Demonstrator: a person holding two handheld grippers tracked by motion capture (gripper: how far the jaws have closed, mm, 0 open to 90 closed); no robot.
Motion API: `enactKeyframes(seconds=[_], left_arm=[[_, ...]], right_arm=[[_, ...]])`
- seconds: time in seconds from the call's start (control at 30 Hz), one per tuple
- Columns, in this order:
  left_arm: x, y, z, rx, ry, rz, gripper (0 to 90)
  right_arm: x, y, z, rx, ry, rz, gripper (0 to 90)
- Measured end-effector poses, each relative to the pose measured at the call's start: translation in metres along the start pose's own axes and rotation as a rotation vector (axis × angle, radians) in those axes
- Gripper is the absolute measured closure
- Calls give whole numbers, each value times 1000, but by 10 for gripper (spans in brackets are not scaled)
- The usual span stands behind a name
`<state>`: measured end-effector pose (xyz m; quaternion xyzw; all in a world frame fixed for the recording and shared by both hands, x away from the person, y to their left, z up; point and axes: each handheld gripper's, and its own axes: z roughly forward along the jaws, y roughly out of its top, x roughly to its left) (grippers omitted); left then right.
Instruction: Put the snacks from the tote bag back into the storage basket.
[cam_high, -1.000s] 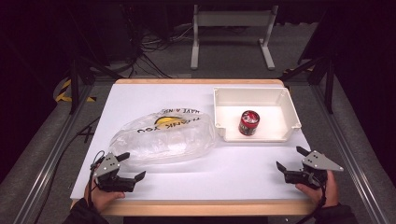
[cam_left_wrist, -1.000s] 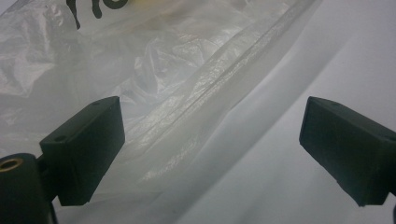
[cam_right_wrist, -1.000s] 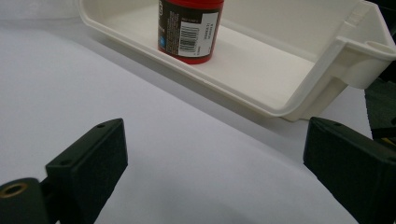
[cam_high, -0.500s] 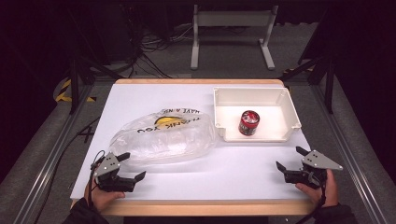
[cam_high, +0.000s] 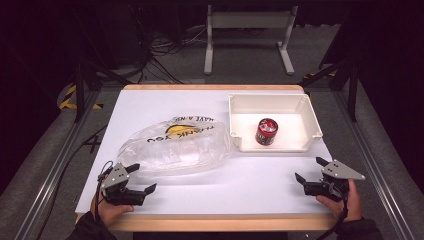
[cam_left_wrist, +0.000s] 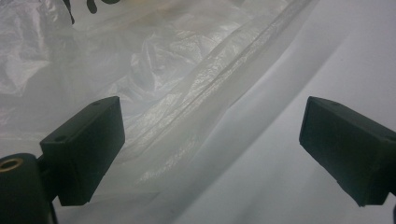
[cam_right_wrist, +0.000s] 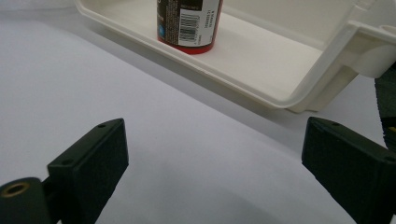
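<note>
Nothing moved in 1 s — both hand-held grippers, left (cam_high: 139, 179) and right (cam_high: 309, 170), spread; thin plastic bag (cam_high: 175, 146) may slip or tear when pinched.

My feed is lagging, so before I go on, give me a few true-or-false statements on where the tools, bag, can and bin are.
1. The left tool is open beside the plastic bag. True.
2. The red can lies on its side on the table. False: it stands upright inside the white bin.
3. The right tool grips the bin's rim. False: it is open, short of the bin.
4. The bag lies left of the bin in the high view. True.
5. The bag carries printed lettering. True.
</note>
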<state>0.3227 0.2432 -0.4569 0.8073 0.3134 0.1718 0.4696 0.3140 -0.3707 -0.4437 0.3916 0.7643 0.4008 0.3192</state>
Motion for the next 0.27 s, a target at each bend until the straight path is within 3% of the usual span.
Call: enactKeyframes(seconds=[0.27], left_arm=[[1,0,1,3,-6,-8,77]], right_arm=[[0,0,1,11,-5,4,75]])
